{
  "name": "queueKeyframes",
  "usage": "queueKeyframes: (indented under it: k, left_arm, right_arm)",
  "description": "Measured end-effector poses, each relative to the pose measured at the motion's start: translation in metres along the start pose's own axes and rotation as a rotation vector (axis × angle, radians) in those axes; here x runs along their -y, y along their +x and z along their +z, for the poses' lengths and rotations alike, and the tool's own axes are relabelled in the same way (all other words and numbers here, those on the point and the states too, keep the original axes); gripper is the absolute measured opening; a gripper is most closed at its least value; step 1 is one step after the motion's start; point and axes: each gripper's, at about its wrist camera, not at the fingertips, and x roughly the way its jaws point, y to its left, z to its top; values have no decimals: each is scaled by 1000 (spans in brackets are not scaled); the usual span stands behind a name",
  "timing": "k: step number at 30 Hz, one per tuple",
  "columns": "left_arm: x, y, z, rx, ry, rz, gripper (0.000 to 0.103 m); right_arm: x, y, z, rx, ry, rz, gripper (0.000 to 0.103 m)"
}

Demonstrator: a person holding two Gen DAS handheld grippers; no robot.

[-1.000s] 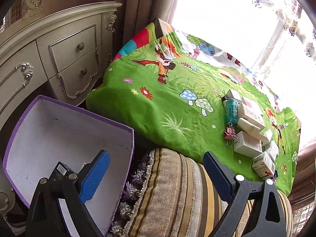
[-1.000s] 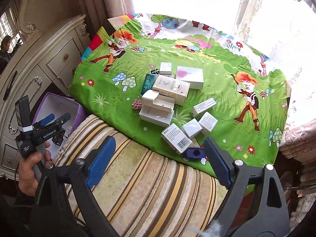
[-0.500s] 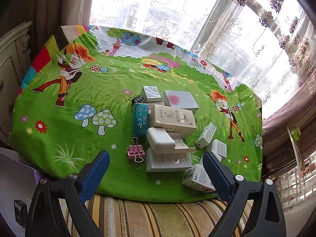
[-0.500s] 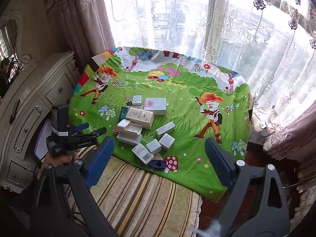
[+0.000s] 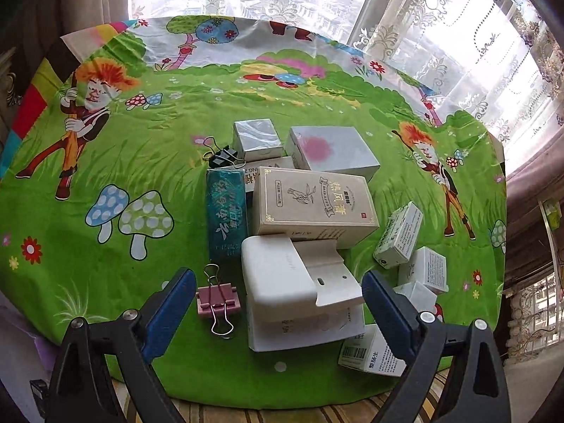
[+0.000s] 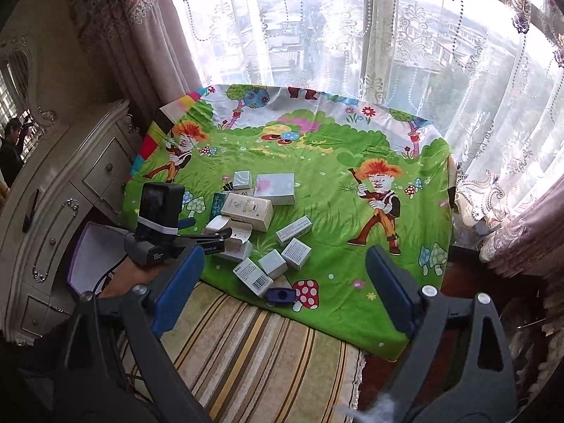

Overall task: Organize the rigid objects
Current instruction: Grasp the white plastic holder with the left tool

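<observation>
A pile of small boxes lies on a green cartoon cloth. A white open-flap box is nearest, with a beige box, a teal box and a silver box behind it. A pink binder clip lies at its left. My left gripper is open and empty, just in front of the white box and the clip. My right gripper is open and empty, held high and back from the pile. The left gripper shows in the right wrist view.
A purple-edged open box sits left of the cloth, beside a white carved dresser. A striped cushion lies in front of the cloth. A black binder clip and a dark blue small item lie by the pile. Curtains and window are behind.
My left gripper swung from the purple box to the pile and moved in close. My right gripper pulled up and back, so the whole cloth now shows.
</observation>
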Motion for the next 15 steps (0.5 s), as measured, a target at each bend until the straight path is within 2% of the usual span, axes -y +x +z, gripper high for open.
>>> queueKeyframes:
  k: [5, 8, 9, 10, 12, 15]
  left_arm:
    - [4, 15, 2, -35, 12, 3, 85]
    - [6, 23, 2, -50, 21, 7, 64]
    - [6, 26, 2, -59, 23, 9, 52]
    - [6, 27, 1, -61, 23, 5, 46]
    - [6, 27, 1, -60, 28, 1, 40]
    - [6, 27, 1, -57, 34, -13, 39]
  right_arm:
    - [4, 4, -2, -2, -1, 15, 94]
    - [7, 11, 4, -1, 21, 19, 94]
    - [6, 14, 6, -1, 24, 21, 94]
    - [4, 17, 6, 0, 23, 35, 94]
    - [4, 25, 4, 0, 30, 60, 94]
    - [14, 46, -9, -11, 82, 68, 94]
